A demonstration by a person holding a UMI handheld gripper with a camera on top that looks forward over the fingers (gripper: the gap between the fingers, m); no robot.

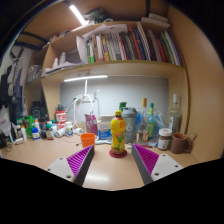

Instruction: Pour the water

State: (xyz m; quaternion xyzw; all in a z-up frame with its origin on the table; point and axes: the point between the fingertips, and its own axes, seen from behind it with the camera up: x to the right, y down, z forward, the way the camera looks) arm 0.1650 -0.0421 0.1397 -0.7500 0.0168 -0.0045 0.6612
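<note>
Tongs (112,166) spread wide, empty, hovering above pale wooden worktop (110,172). Yellow plastic bottle with red cap (118,133) upright beyond fingers, centred, small orange cup (88,140) just left. Best approach: straight advance, level, clamp bottle mid-body, avoid nudging cup.

A wooden desk (110,172) bears a yellow bottle (118,133) and orange cup (88,140).

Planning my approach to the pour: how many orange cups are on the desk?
1. The orange cup stands just left of the yellow bottle, beyond the open gripper fingers. The clutter along the wall could hide others.
</note>
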